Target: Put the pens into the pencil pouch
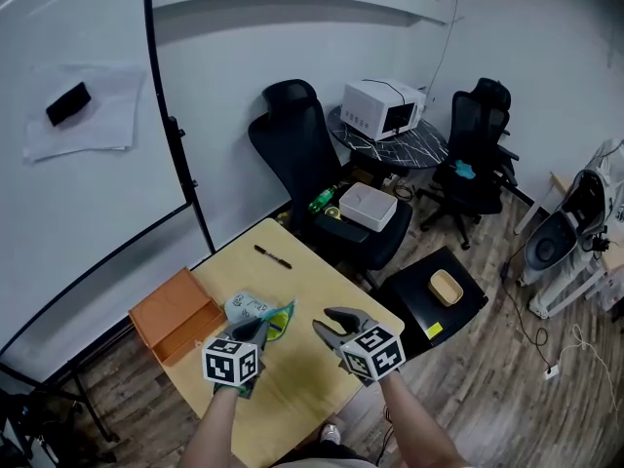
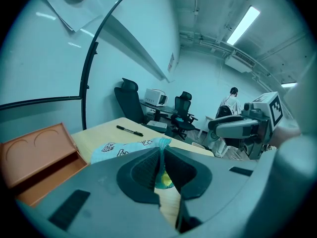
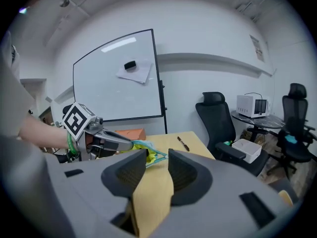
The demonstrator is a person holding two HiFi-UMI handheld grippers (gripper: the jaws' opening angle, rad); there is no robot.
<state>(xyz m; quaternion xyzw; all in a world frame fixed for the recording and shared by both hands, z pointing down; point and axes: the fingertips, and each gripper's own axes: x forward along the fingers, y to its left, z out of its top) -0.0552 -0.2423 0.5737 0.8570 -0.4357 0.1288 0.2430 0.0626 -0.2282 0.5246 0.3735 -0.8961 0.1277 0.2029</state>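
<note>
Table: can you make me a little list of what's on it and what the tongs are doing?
table: light wood
pen: lying on the table, not in the pouch
pouch: beside the box, edge pinched by the left tongs
box: orange, open, at the table's left side
left tongs: shut on the pouch
right tongs: open, empty

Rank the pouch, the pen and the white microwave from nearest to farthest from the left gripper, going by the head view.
1. The pouch, pinched in the left gripper itself.
2. The pen, near the far edge of the table.
3. The white microwave, on the round table beyond.
</note>
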